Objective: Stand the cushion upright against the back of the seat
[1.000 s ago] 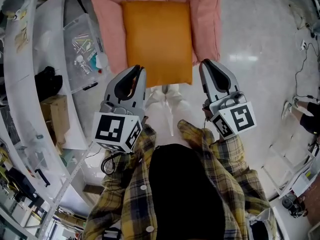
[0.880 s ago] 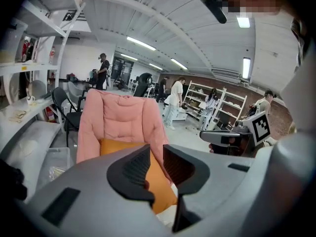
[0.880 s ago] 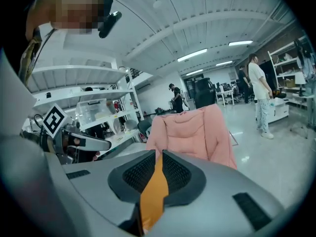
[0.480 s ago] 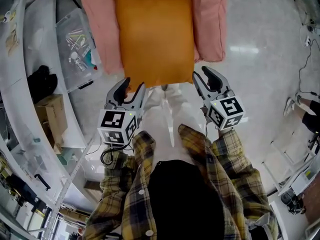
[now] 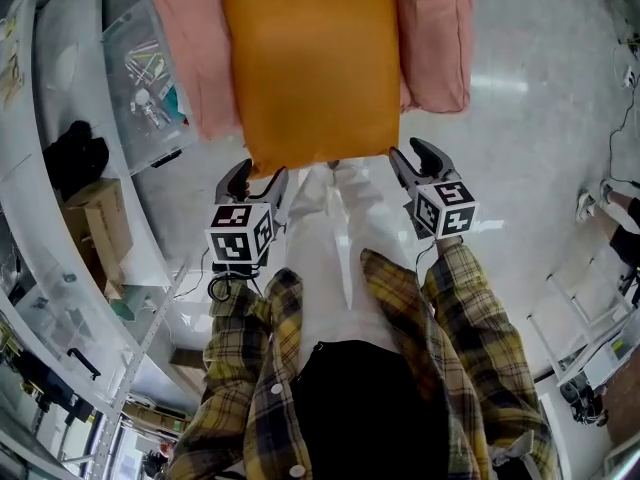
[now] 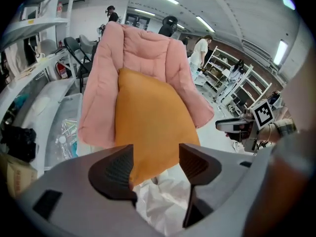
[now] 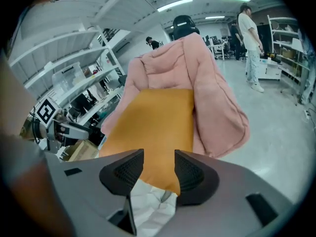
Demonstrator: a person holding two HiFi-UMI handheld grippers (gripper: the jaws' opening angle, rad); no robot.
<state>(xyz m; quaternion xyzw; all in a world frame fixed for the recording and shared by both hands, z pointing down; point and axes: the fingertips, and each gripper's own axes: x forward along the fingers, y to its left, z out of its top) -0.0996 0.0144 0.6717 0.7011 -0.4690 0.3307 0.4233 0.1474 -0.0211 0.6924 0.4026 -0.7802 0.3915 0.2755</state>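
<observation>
An orange square cushion (image 5: 310, 58) lies flat on the seat of a pink padded chair (image 5: 440, 38), its near edge overhanging the seat front. My left gripper (image 5: 255, 176) is at the cushion's near left corner and my right gripper (image 5: 415, 156) at its near right corner. Both have just been opening and stand open. In the left gripper view the cushion (image 6: 148, 122) shows through the gap of the left gripper (image 6: 157, 164); the right gripper view shows the cushion's corner (image 7: 153, 122) in the gap of the right gripper (image 7: 159, 169). No pad presses on it. The pink backrest (image 6: 143, 53) rises behind.
White curved shelving (image 5: 60, 198) runs along the left with a clear bin (image 5: 150, 88), a cardboard box (image 5: 105, 233) and a black object (image 5: 75, 158). The person's white trouser legs (image 5: 340, 238) stand between the grippers. Cables and a rack (image 5: 600, 298) lie at the right.
Both grippers went from shut to open and dropped down toward the cushion's near edge. The chair and cushion shifted up in the head view.
</observation>
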